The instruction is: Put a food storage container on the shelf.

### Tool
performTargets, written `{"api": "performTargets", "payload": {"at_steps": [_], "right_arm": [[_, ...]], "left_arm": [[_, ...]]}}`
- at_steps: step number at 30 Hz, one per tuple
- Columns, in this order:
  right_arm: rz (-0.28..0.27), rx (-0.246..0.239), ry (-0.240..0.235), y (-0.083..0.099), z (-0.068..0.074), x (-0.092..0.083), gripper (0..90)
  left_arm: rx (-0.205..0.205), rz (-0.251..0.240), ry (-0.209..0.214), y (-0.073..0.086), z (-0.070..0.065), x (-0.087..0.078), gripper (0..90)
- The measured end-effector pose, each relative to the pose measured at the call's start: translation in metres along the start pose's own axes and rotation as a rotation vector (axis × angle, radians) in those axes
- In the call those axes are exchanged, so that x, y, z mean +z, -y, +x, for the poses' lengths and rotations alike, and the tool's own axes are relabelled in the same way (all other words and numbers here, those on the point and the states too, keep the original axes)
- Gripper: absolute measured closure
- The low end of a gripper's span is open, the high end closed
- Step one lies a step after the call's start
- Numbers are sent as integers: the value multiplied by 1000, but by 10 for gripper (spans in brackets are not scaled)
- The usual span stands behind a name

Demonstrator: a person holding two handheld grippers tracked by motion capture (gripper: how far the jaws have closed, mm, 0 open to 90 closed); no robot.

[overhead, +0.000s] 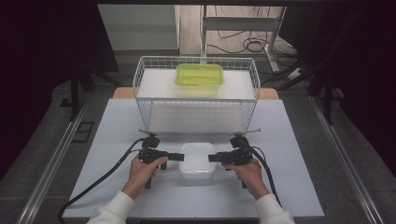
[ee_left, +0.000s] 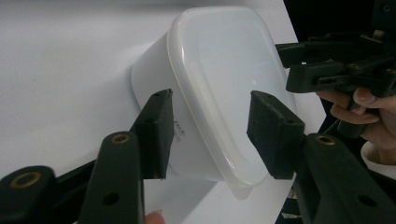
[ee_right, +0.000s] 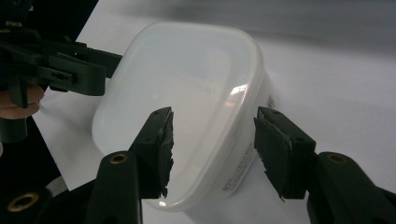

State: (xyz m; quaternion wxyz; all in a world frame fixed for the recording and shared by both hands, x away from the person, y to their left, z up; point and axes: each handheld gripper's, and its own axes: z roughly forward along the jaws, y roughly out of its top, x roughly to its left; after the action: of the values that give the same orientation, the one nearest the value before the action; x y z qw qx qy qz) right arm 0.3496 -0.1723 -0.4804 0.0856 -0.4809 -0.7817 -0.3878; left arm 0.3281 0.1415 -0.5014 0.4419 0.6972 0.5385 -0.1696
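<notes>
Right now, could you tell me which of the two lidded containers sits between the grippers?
The white container on the table, flanked by the left gripper and right gripper. The green container rests atop the wire basket.

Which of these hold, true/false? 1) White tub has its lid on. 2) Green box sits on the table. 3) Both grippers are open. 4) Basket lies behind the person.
1) True: the white tub is lidded.
2) False: the green box lies inside the wire basket.
3) True: the left gripper and right gripper each straddle the tub's rim, jaws apart.
4) False: the basket stands beyond the tub, farther from the person.
</notes>
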Motion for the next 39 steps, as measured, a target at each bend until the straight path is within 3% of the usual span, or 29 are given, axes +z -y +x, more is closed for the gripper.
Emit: {"api": "performTargets", "payload": {"at_steps": [8,18,27,39], "right_arm": [[-1,70,-40,2,-8,2,524],[-12,145,-83,4,-12,-2,655],[-10,139,-83,5,-8,-9,713],[-41,100,-84,6,-4,-16,769]], "left_arm": [[-5,13,10,2,0,3,578],[-15,14,-5,4,-2,0,670],[-17,8,36,8,-2,-7,733],[12,-28,30,10,-6,-12,797]]}}
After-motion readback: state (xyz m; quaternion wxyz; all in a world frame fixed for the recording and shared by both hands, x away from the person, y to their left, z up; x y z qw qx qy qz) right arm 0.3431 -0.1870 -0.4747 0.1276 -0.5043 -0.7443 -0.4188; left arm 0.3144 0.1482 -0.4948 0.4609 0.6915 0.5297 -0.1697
